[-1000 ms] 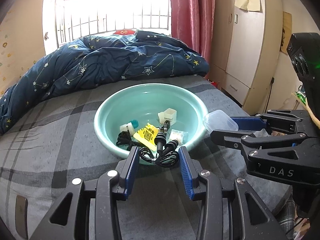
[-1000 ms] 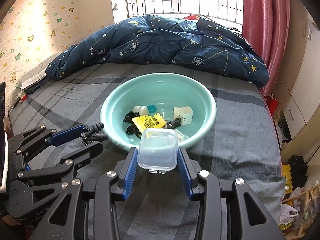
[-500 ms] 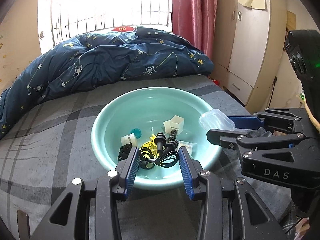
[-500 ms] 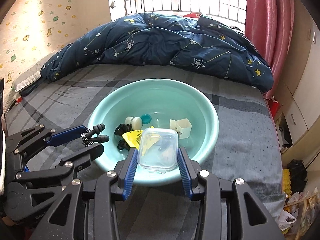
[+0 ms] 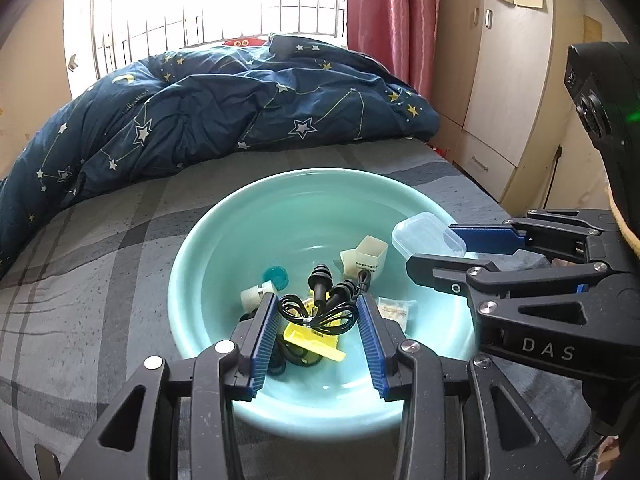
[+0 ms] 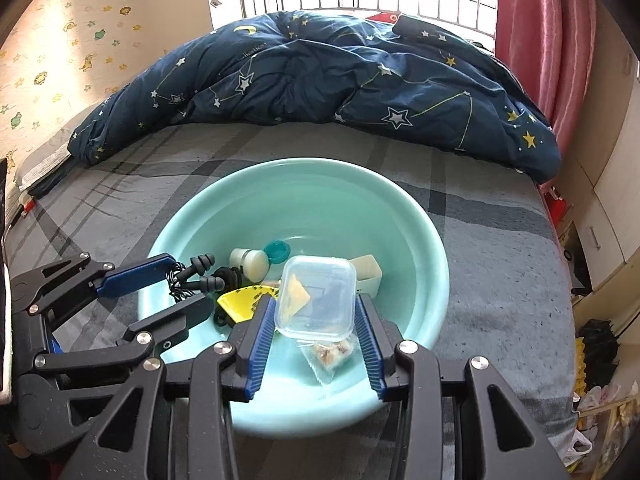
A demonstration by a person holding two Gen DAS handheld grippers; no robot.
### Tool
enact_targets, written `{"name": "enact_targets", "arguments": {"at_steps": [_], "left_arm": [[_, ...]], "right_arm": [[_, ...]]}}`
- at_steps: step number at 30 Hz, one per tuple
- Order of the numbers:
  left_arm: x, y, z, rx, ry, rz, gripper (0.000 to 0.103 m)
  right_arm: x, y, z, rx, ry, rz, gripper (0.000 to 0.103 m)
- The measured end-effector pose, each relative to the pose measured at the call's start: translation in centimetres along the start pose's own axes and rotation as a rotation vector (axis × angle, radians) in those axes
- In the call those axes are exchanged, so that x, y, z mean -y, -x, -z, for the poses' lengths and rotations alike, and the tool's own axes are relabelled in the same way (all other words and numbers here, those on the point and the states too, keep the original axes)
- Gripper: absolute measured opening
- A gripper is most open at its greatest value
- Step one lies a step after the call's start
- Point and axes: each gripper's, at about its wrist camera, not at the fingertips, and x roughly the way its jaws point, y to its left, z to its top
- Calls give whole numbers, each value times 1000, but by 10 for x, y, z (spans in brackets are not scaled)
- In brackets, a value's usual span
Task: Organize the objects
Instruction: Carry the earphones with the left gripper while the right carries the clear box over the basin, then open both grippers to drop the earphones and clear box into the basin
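Note:
A teal basin [image 5: 224, 236] [image 6: 400, 208] sits on the grey bed. My left gripper [image 5: 318, 312] [image 6: 188, 280] is shut on black corded earplugs [image 5: 326, 300] [image 6: 198, 274] and holds them over the basin. My right gripper [image 6: 316, 308] [image 5: 440, 248] is shut on a clear plastic box [image 6: 318, 294] [image 5: 426, 234] over the basin's near right side. In the basin lie a white bottle [image 6: 248, 259], a teal cap [image 6: 277, 250], a yellow packet [image 5: 316, 340], a cream square cup [image 5: 366, 254] and a small clear bag [image 6: 330, 356].
A dark blue star-print duvet [image 5: 224, 112] lies heaped at the far side of the bed. A pink curtain [image 5: 388, 20] and a beige wardrobe [image 5: 512, 80] stand to the right. The bed's right edge [image 6: 560, 280] drops to floor clutter.
Both grippers moved forward with their loads, from in front of the basin's near rim to over its inside. The basin looks larger and closer.

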Motion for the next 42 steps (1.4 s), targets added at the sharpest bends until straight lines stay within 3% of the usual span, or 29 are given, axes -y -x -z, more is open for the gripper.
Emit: {"name": "enact_targets", "arguments": {"at_steps": [24,35,37,39,41,42], "left_arm": [[-18,-78,-5,-131,-18,-37,44],[-19,-84,-6,-141,-16,-39,45],[-19,-84,-6,-138,-17,-45,49],[-19,-83,-7,-140,-13,-43,73],[-19,-82,-6,-146,-6,-51,85],[-20,-80,-6,-146,-4,-54,89]], "right_arm": [[23,-81,-19,-97,-41,-13,43],[24,-91,-19,-99,-51,-27,44],[24,-89,-19,-88,-54,-30,50],[24,-86,-20,-71,-60,-26,57],[23,-82,-21,-60,-57,-8,76],[22,-81,-21,-54,-56,-1,80]]}}
